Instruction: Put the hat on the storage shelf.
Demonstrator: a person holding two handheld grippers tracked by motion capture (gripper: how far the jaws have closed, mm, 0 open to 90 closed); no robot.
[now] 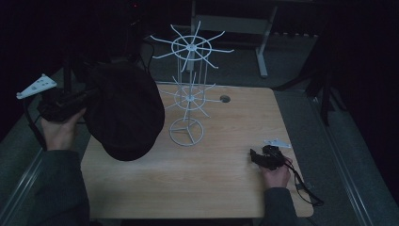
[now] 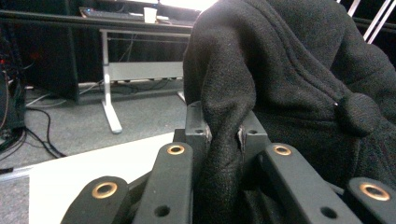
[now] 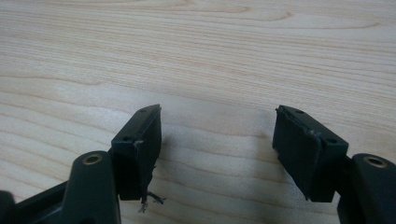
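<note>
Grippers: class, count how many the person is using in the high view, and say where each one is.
2. The left gripper is raised at the table's left edge, jaws shut on a black hat. The right gripper rests on the table near its right edge, jaws open.

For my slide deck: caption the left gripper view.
Left gripper shut on a fold of the black hat.

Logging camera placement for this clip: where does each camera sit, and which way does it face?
High view: above the person's side, looking forward and down on the wooden table, white wire rack and black hat; forearms and both hands show.
Left gripper view: on the left gripper, looking along its jaws, shut on the hat.
Right gripper view: on the right gripper, facing the tabletop, jaws open.
Shared: high and left gripper views both show the hat.
</note>
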